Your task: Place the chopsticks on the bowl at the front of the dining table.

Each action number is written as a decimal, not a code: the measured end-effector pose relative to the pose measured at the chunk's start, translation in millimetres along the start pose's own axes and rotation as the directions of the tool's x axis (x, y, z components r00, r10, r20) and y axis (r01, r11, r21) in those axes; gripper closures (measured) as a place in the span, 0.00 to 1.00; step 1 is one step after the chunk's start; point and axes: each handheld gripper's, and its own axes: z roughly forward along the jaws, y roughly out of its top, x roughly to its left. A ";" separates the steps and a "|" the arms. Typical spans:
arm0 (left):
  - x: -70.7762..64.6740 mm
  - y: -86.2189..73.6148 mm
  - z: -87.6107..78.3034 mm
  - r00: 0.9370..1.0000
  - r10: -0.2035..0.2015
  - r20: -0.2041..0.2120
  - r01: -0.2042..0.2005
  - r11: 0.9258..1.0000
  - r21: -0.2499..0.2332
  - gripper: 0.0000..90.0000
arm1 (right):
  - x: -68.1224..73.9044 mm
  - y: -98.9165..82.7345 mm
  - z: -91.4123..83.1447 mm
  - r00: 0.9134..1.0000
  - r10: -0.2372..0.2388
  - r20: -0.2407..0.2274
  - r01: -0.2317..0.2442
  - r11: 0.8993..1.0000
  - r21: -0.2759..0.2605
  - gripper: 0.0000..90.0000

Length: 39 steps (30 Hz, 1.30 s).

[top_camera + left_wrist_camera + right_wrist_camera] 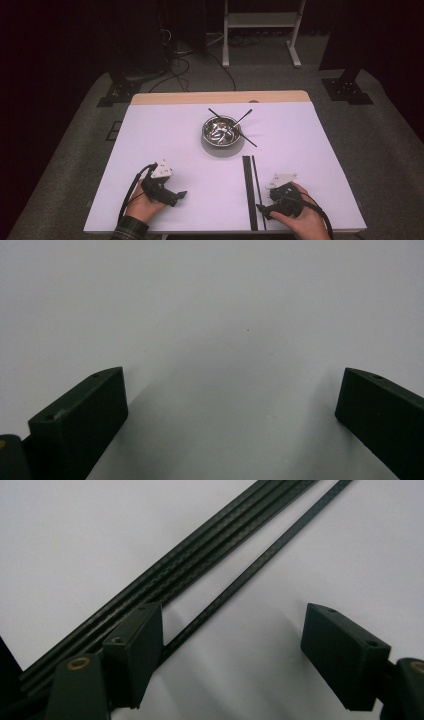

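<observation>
Lab or recording studio: white surface mid-frame on grey carpet, black stands at upper corners, loose cables top centre, dark surroundings.

Left gripper: black body, pale grey three-cornered plate, black cable
Right gripper: black, same plate; brass-coloured screws by its square jaws
Sleeve: apparently dark plaid, at the left wrist

Pretty dark room overall, upper corners of the frame just go black. Grey carpet covers the floor around the white table, which has a wood edge along its far side. Top centre there's a white stand, with cables trailing left of it.
</observation>
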 end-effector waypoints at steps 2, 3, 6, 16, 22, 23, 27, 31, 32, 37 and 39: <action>0.0 0.0 0.0 1.000 0.000 0.000 0.000 1.000 0.000 0.00 | -1.5 -0.8 -0.6 1.000 0.004 0.004 -0.004 1.000 0.000 0.26; 0.0 0.0 0.0 1.000 0.000 0.000 0.000 1.000 0.000 0.00 | -2.4 -1.1 -0.7 1.000 0.002 0.004 -0.002 1.000 -0.002 0.26; 0.0 0.0 0.0 1.000 0.000 0.000 0.000 1.000 -0.001 0.00 | -5.8 -2.8 -2.2 1.000 0.011 0.010 -0.011 1.000 0.002 0.26; 0.0 0.0 0.0 1.000 0.000 0.000 0.000 1.000 0.000 0.00 | -16.1 -8.3 -6.1 0.999 0.041 0.029 -0.041 0.999 0.002 0.26; 0.0 0.0 0.0 1.000 0.000 0.000 0.000 1.000 0.000 0.00 | -22.1 -11.3 -8.2 0.998 0.050 0.038 -0.050 0.999 0.002 0.26; 0.0 0.0 0.0 1.000 -0.001 0.000 0.001 1.000 0.000 0.00 | -22.6 -11.7 -8.4 0.998 0.056 0.040 -0.056 0.998 0.001 0.26; 0.0 0.0 0.0 1.000 0.000 0.000 0.000 1.000 0.000 0.00 | -25.9 -13.1 -9.3 0.997 0.060 0.045 -0.060 0.998 -0.001 0.26; 0.0 0.0 0.0 1.000 0.000 0.000 0.000 1.000 0.000 0.00 | -29.0 -14.3 -10.0 0.997 0.060 0.049 -0.060 0.998 -0.002 0.26; 0.0 0.0 0.0 1.000 0.000 0.000 0.000 1.000 0.000 0.00 | -29.6 -14.6 -10.4 0.996 0.067 0.051 -0.067 0.998 -0.001 0.26; 0.0 0.0 0.0 1.000 0.000 0.000 0.000 1.000 0.000 0.00 | -34.0 -16.3 -11.6 0.996 0.074 0.057 -0.074 0.997 -0.001 0.26; 0.0 0.0 0.0 1.000 0.000 0.000 0.000 1.000 0.000 0.00 | -35.9 -17.1 -12.1 0.995 0.076 0.061 -0.076 0.997 -0.002 0.26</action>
